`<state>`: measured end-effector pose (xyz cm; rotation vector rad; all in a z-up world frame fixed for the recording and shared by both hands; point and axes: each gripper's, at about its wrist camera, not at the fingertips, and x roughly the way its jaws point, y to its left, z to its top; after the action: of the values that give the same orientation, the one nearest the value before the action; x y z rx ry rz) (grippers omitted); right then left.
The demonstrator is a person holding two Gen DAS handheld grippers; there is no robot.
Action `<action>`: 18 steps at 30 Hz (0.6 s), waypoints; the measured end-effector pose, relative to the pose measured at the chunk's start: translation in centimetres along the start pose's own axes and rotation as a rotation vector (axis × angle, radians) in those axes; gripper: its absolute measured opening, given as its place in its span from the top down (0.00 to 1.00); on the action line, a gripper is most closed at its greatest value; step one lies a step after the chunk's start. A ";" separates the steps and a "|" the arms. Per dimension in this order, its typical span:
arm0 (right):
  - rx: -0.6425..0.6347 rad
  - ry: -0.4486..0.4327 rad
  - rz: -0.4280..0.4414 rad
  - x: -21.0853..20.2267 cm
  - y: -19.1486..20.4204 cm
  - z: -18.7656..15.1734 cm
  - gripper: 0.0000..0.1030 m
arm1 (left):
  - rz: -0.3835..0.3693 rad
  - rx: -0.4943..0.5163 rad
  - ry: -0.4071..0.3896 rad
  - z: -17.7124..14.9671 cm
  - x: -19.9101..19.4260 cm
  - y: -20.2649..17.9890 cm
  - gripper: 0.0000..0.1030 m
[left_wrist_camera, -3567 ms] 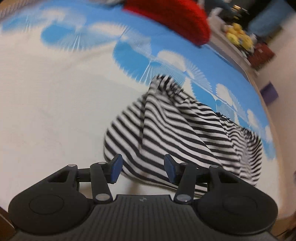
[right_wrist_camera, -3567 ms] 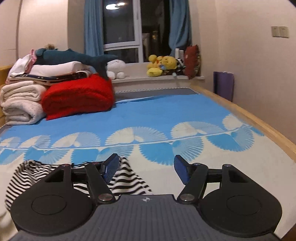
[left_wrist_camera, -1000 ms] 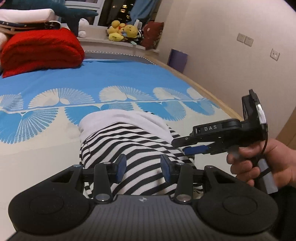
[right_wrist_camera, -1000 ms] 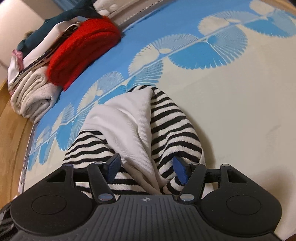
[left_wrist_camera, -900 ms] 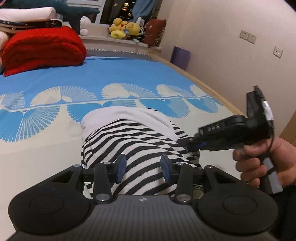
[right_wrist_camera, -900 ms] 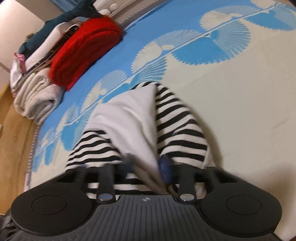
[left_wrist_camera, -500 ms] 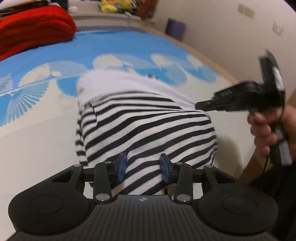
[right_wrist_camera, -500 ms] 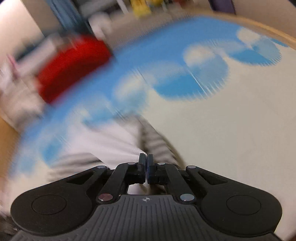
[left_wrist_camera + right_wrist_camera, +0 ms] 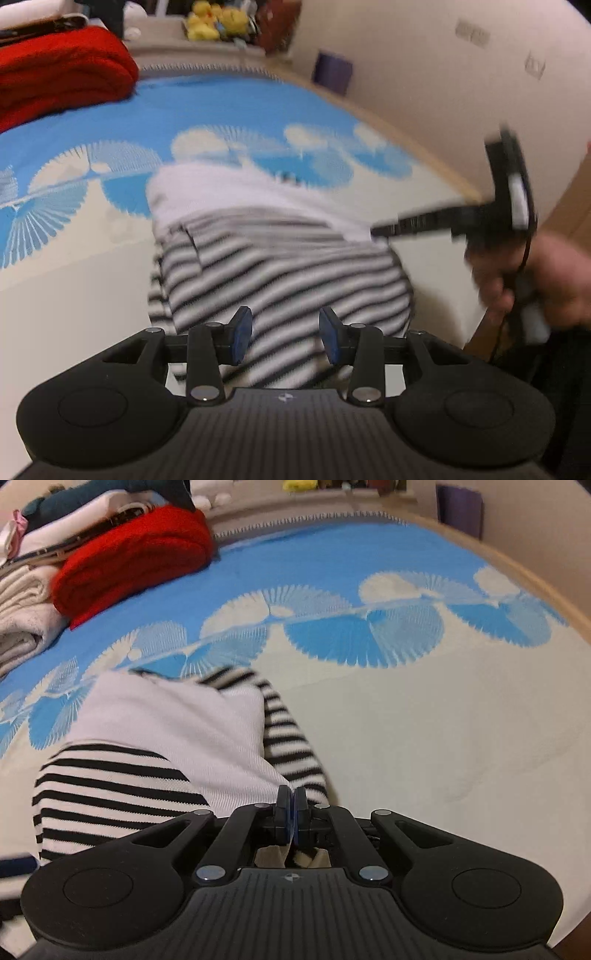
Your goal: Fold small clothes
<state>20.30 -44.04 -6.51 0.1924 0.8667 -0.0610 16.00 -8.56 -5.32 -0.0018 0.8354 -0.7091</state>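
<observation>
Striped knit garment [image 9: 122, 775] pinched by right claw [image 9: 292, 814].

So the piece is a small black-and-white striped garment [image 9: 118, 782], knit-looking, with a plain white panel [image 9: 177, 720] showing where it's turned or folded over. It's bunched in a loose heap on the bed, not flat at all. In the right wrist view the white part runs straight up to the closed fingers [image 9: 284, 812], and a bit of fabric is pinched between them, with a striped band trailing off just right of the pads. In the left wrist view the striped garment [image 9: 280, 269] spreads ahead of both fingers [image 9: 240, 332], stripes running crosswise, the white part at the far side; it's too blurry to tell whether the pads touch it.
</observation>
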 end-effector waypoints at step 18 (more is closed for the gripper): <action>0.051 -0.072 0.207 -2.8 -0.9 -0.2 0.81 | 0.071 -0.037 -0.008 1.3 -0.6 1.0 0.62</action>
<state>18.19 -44.90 -4.65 0.3244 0.7702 0.1026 17.24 -7.77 -4.30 -0.0083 0.8374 -0.6263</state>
